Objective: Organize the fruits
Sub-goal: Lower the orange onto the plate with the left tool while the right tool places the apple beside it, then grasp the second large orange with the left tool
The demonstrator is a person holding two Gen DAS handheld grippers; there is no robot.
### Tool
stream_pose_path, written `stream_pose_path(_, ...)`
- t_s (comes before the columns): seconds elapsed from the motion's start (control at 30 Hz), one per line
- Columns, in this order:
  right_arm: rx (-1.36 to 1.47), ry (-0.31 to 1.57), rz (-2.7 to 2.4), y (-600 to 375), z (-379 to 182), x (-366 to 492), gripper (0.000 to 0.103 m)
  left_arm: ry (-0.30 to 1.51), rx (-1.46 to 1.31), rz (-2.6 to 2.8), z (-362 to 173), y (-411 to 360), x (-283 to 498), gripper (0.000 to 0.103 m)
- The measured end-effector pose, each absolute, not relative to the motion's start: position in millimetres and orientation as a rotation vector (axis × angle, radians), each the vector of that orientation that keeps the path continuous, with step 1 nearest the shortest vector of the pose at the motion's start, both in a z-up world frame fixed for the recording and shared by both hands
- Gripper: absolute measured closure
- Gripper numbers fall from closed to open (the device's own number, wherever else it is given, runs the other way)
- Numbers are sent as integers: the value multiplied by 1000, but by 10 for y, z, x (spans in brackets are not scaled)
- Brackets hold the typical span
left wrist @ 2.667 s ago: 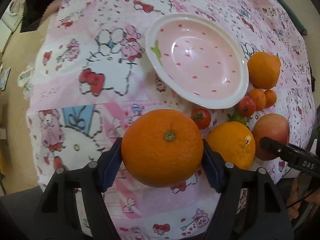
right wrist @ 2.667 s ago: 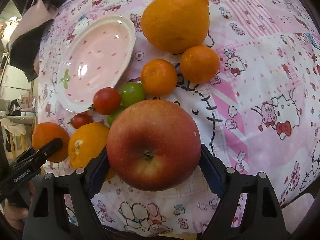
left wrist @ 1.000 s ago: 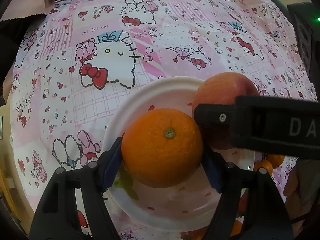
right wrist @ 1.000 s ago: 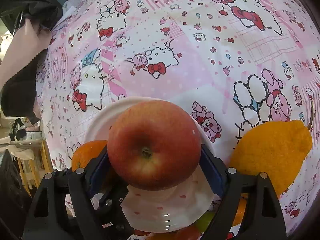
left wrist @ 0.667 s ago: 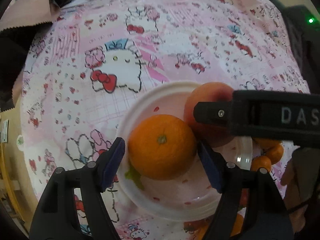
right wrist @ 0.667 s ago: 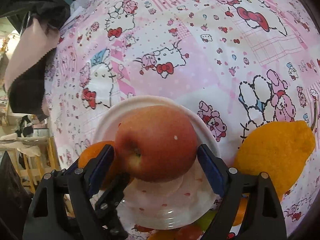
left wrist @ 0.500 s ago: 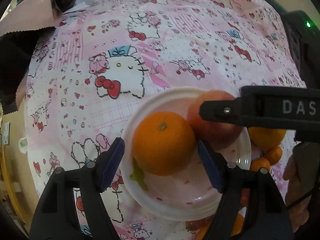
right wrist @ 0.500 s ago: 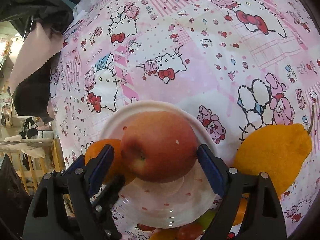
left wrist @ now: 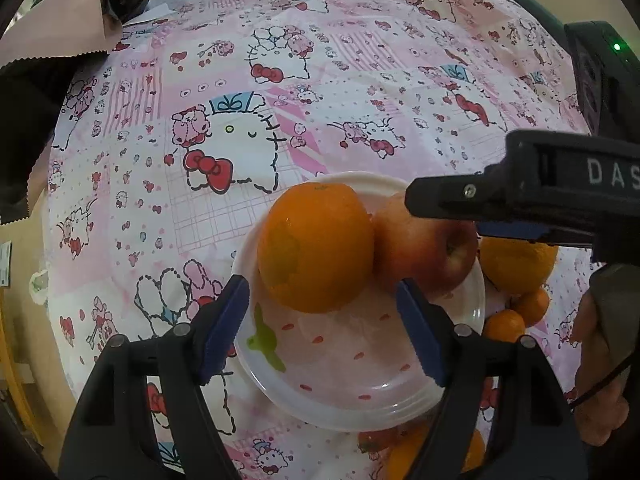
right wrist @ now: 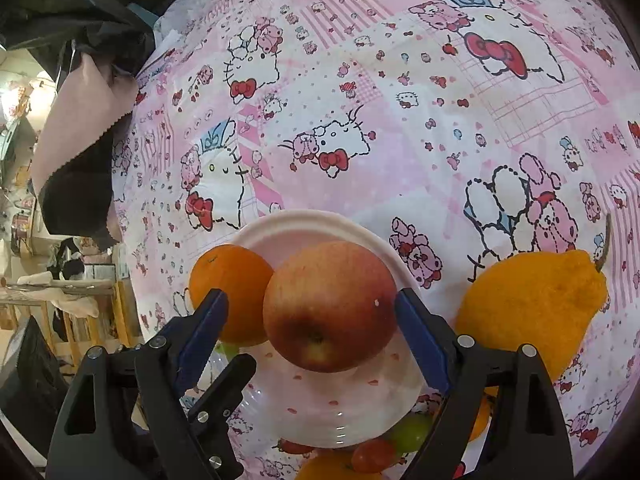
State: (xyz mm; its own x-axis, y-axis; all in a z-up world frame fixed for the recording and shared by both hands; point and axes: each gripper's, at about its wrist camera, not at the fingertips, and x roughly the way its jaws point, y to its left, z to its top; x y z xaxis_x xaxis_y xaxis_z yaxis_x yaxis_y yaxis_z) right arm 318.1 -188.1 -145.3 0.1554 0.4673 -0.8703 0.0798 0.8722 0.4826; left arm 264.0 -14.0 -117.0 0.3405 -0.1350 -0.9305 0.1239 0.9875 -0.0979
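We see the orange (left wrist: 316, 246) and apple (right wrist: 330, 306) touching on the plate (left wrist: 360, 392). Both our grippers, left (left wrist: 322, 330) and right (right wrist: 308, 338), are let go. Small fruits (right wrist: 374, 454) hide under the plate's near rim.

Hidden and cut-off items:

- Plate (left wrist: 362, 412): near rim partly covered by left gripper (left wrist: 324, 330) finger in left wrist view; far floor covered by orange (left wrist: 316, 246) and apple (left wrist: 424, 248).
- Apple: upper right masked by right gripper finger (left wrist: 480, 200) crossing in front.
- Large bumpy citrus (left wrist: 516, 264): top hidden under the same finger.
- Small oranges (left wrist: 504, 326): partly hidden behind plate rim.
- Tomatoes (right wrist: 372, 456) and green fruit (right wrist: 412, 432): tucked under plate edge, partly hidden, in right wrist view.
- Fruit at bottom edge (right wrist: 328, 470): cut off, kind unclear.
- Dark cloth (right wrist: 72, 184): cut off at left.
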Motion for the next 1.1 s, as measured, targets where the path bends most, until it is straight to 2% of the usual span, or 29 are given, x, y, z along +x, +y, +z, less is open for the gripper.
stream_pose_path(0.37,522,1327,282,-2242,-1102,2895,15,1177,-65,-135,-891,41,2395,30)
stream_pose_path(0.73,570,1314,222,-2732,-1037,2280,15,1160,-118,-128,-689,79,1924,30)
stream_pose_path(0.9,619,1301,185,-2924,-1042,1969,15,1219,-134,-165,-806,-72,1597,23)
stream_pose_path(1.1,612,1298,158,-3014,-1097,1771,15,1369,-119,-276,-1199,-500,1216,23)
